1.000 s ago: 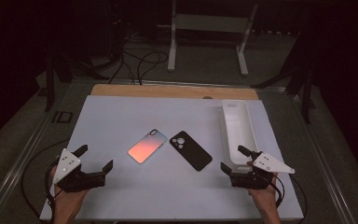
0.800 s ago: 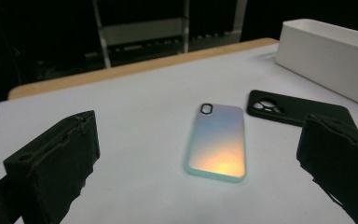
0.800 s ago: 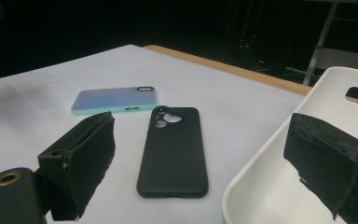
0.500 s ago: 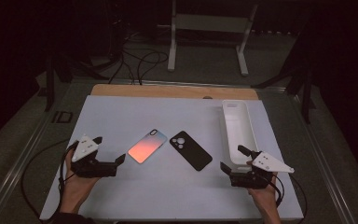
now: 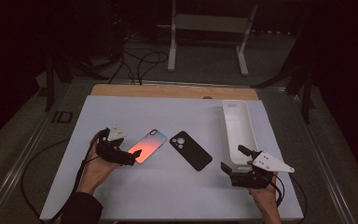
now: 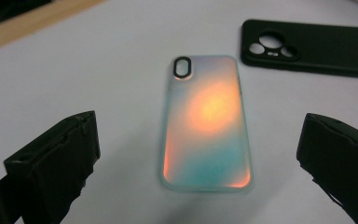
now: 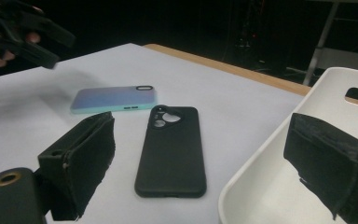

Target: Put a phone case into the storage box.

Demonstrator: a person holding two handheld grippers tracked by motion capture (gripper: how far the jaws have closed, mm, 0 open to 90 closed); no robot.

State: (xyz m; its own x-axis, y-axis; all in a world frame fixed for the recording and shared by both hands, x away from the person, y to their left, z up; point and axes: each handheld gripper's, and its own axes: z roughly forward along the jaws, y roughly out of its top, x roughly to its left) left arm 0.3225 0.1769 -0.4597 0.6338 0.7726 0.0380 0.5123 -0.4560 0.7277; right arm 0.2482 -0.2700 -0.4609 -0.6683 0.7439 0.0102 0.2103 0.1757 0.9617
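our left hand-held gripper [image 6: 200, 154] hangs with jaws apart over the iridescent orange-teal phone case [image 6: 206, 122]. we should lower squarely and pinch its long edges. our right hand-held gripper [image 5: 237, 161] waits, jaws apart too.

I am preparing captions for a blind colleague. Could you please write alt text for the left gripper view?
An iridescent phone case, glowing orange and teal, lies flat on a white table, framed between the two wide-open black jaws of the left gripper. A black phone case lies beyond it at the upper right.
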